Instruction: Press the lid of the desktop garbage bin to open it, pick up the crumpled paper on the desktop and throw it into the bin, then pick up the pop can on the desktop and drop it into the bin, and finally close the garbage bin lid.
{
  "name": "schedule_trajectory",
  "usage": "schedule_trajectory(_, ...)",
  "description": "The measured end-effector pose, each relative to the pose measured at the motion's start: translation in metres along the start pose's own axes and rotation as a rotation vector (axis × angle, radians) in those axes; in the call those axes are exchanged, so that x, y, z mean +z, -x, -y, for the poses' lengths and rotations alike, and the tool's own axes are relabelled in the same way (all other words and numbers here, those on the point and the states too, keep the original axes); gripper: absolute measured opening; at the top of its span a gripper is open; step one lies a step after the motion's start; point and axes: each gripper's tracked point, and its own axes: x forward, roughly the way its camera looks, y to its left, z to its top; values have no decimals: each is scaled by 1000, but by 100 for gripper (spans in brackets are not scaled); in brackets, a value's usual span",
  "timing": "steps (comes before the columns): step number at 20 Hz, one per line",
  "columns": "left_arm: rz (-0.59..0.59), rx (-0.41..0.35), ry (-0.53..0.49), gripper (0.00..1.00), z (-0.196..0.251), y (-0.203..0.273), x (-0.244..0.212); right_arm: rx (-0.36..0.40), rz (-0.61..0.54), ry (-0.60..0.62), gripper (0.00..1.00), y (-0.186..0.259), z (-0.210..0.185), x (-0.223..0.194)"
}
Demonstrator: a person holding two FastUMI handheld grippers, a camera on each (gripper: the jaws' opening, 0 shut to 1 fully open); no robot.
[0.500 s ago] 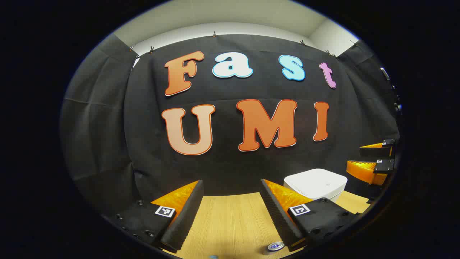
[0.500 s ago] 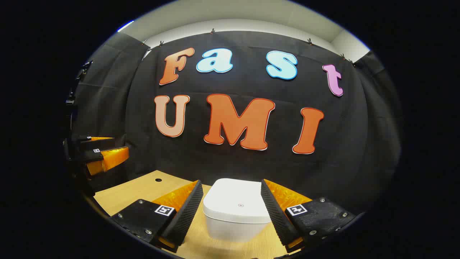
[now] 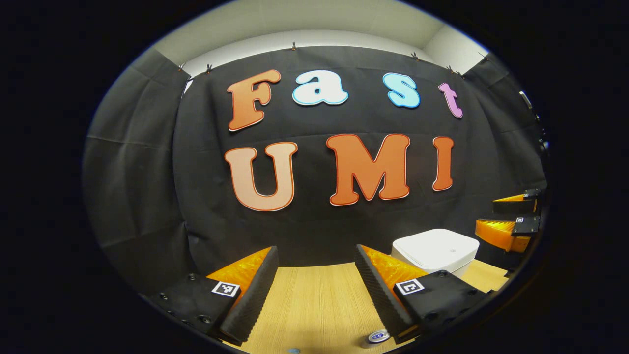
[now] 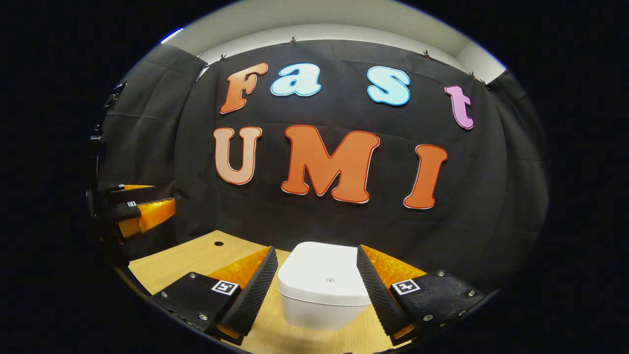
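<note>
Barely any shift vs 0.5 s ago: white rounded plastic bin (image 4: 324,287), lid down, framed by right gripper (image 4: 317,282); both grippers' jaws spread, empty; left gripper (image 3: 314,285) over bare wooden desktop (image 3: 314,300), silver-topped pop can (image 3: 377,337) at near edge.

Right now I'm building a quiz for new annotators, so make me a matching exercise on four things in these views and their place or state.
Things:
1. garbage bin
2. pop can
3. left hand-held gripper
4. right hand-held gripper

Place or state:
A. open over bare wooden desktop
B. white, lid shut
C. open, fingers framing the bin with a gap on each side
D. at the bottom edge of the left gripper view, beside a finger

Pairs: 1-B, 2-D, 3-A, 4-C
</note>
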Motion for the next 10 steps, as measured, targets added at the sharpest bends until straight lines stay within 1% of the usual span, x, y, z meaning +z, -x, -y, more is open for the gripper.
schedule_trajectory(10, 3, 7, -13, 100, -2, -8, -1, -12, -12, 9, 97, -13, 5, -2)
